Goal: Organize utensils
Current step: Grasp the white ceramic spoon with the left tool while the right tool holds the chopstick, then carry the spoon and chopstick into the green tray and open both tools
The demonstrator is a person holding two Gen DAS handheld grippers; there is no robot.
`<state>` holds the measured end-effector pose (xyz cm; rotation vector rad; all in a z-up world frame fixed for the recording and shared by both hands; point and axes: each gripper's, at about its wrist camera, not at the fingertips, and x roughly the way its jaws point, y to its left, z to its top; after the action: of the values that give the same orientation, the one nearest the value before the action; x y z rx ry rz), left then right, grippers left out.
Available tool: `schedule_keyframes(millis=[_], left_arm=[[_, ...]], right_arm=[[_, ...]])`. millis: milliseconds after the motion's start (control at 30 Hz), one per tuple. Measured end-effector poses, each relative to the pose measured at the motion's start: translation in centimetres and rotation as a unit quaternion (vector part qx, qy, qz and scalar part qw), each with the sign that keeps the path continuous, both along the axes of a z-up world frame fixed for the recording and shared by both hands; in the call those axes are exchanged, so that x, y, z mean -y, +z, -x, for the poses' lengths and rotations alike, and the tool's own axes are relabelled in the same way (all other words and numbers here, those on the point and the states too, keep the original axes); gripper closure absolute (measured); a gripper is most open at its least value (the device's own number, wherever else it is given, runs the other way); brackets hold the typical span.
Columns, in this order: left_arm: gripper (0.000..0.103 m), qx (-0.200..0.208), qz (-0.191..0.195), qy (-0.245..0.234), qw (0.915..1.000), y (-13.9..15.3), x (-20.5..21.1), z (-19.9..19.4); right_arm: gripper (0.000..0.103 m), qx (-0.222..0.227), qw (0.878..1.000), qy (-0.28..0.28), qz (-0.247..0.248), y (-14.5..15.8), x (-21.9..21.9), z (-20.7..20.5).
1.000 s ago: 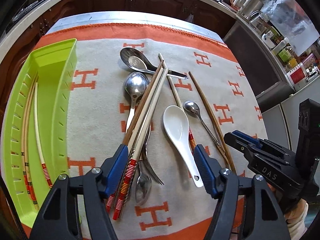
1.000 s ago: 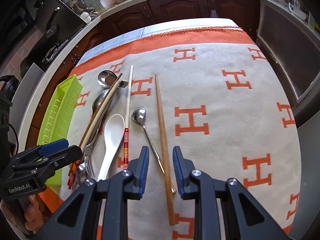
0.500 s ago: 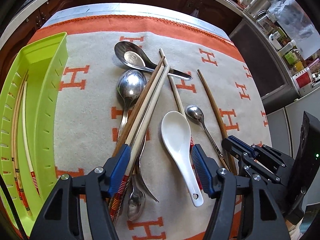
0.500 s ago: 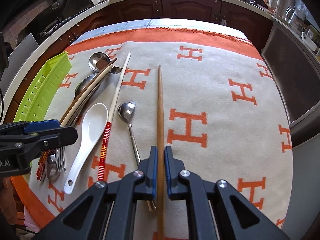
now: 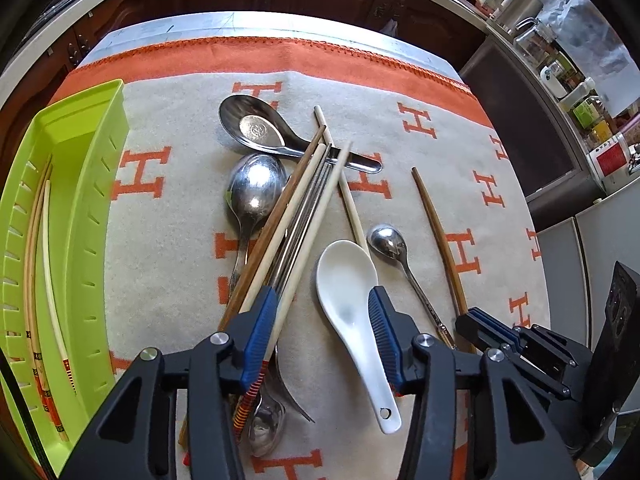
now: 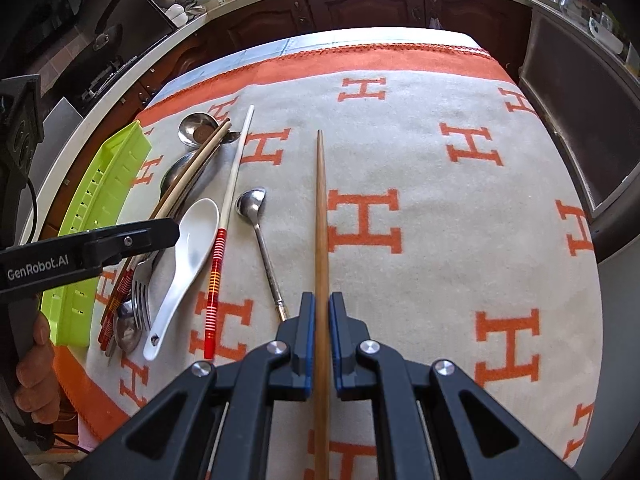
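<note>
Utensils lie scattered on the blanket-covered surface (image 6: 460, 240); nearest, the right gripper (image 6: 319, 336) has its fingers closed narrow on a brown chopstick (image 6: 320, 216), gripped close to its near end, so I judge the long far end could droop or swing and knock the small spoon (image 6: 256, 216) just left of it. The left gripper (image 5: 322, 336) hangs with fingers wide over the white spoon (image 5: 352, 312) and the crossed pile (image 5: 288, 216); a descent could snag several at once. Right of the chopstick the blanket is bare. Far left, the green tray (image 5: 92, 184) already holds chopsticks.
</note>
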<state>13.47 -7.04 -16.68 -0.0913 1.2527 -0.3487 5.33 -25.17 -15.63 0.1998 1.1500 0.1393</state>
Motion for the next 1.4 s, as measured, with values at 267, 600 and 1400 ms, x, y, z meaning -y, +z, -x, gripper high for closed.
schedule_keyframes(millis=[267, 600, 1400], left_arm=[[0.063, 0.014, 0.006, -0.031, 0.9994, 1.3, 1.1, 1.2], [0.071, -0.02, -0.011, -0.026, 0.9994, -1.9, 2.1, -0.4], [0.098, 0.061, -0.015, -0.07, 0.9955, -0.7, 3.5, 2.2]], right_arm=[[0.096, -0.002, 1.0, -0.002, -0.011, -0.1, 0.2, 0.4], [0.096, -0.001, 1.0, -0.01, -0.026, -0.2, 0.7, 0.7], [0.096, 0.01, 0.998, -0.021, -0.051, 1.4, 1.1, 1.7]])
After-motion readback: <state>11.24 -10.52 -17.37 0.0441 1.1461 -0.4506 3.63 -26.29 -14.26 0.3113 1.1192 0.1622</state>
